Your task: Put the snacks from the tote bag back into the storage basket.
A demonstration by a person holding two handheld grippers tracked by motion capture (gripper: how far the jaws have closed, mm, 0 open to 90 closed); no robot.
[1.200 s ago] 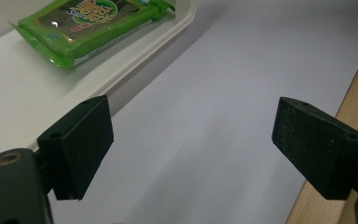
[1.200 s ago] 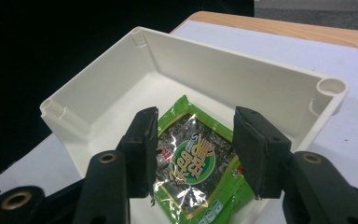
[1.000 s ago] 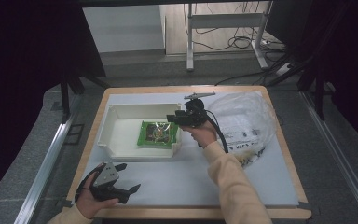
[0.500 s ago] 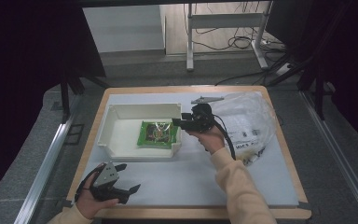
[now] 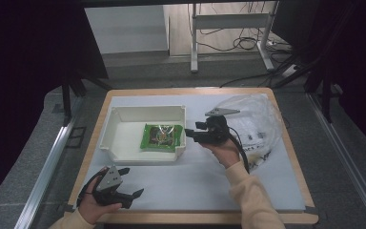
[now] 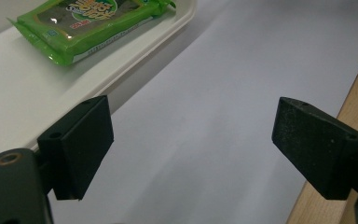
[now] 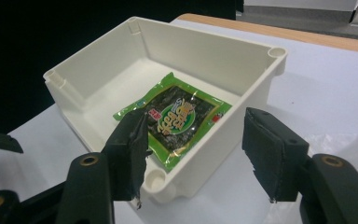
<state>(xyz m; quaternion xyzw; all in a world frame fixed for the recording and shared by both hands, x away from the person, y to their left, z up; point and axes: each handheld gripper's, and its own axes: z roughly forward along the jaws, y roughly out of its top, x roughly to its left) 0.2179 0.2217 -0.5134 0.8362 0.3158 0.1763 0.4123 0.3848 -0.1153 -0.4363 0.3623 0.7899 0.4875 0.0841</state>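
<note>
A green snack packet (image 5: 160,137) (image 7: 176,119) (image 6: 88,25) lies flat in the right half of a white bin (image 5: 124,114) (image 7: 200,46) on the table. My right gripper (image 5: 189,134) (image 7: 193,149) hovers just right of the bin's right wall, jaws open and empty, facing the packet. My left gripper (image 5: 132,183) (image 6: 191,149) rests low near the table's front left edge, open with nothing between its jaws.
A crumpled clear plastic bag (image 5: 255,119) with printed packets lies at the right of the white table mat (image 5: 190,181). The wooden table edge (image 6: 326,210) runs close by the left gripper. A metal frame and cables (image 5: 228,43) stand on the floor beyond.
My right gripper has drawn back to the right, away from above the bin, empty and open. The left gripper has stayed put.
</note>
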